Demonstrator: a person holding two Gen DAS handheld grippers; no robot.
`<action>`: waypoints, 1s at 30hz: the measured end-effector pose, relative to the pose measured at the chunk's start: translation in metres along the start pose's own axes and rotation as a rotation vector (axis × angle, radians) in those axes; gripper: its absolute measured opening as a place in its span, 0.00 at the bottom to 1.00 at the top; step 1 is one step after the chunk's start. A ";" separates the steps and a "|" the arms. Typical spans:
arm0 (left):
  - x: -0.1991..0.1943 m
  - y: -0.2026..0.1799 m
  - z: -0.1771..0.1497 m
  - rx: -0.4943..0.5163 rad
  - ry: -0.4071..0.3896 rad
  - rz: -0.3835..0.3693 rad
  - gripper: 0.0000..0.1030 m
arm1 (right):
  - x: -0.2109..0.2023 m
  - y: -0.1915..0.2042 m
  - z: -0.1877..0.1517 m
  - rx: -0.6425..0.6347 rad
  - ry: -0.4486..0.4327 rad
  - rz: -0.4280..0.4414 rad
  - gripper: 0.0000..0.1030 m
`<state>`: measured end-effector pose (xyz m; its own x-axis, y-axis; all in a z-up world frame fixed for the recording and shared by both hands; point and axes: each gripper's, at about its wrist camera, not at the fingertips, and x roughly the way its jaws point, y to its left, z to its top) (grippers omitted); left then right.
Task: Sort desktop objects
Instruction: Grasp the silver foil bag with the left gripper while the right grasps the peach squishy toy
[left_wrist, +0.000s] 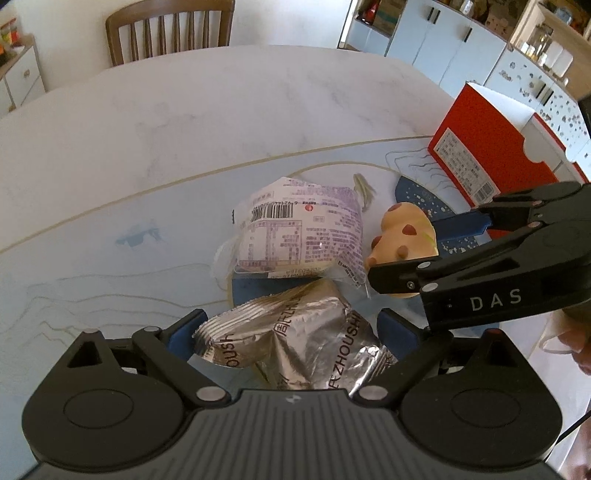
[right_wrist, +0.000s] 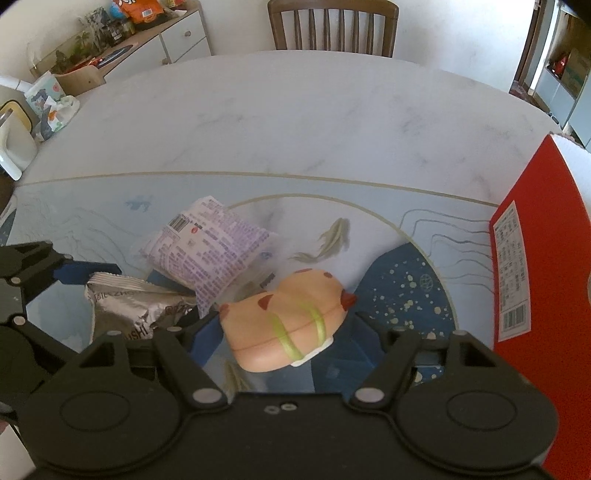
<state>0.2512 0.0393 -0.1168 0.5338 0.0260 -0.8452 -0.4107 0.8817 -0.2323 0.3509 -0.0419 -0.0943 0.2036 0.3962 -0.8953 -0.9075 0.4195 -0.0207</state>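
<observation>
**Both grippers drop on the snack pile**

The left gripper (left_wrist: 291, 332) straddles the silver foil packet (left_wrist: 295, 347), crinkly, light, likely slippery; jaws apart, pads beside its edges, whether pressing I cannot tell; the right gripper (right_wrist: 284, 328) tilts steeply down over the soft spotted squeeze toy (right_wrist: 284, 321) on the blue mat (right_wrist: 402, 295), jaws wide, not touching; best taken across its middle; the purple-printed packet (right_wrist: 210, 251) lies just behind.

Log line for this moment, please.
left gripper: jaws around silver packet | right gripper: open, straddling toy | purple packet: on mat
</observation>
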 end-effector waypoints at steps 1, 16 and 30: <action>0.000 0.000 0.000 -0.004 0.000 -0.004 0.93 | 0.000 0.000 0.000 0.002 0.001 0.008 0.68; -0.008 0.007 -0.004 -0.059 0.001 -0.065 0.70 | -0.017 -0.004 -0.007 -0.012 -0.030 -0.022 0.64; -0.031 0.013 -0.003 -0.152 -0.002 -0.124 0.49 | -0.066 -0.020 -0.025 0.015 -0.083 -0.007 0.63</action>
<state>0.2267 0.0482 -0.0950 0.5889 -0.0773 -0.8045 -0.4482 0.7971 -0.4047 0.3463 -0.0971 -0.0460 0.2399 0.4597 -0.8550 -0.9007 0.4339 -0.0194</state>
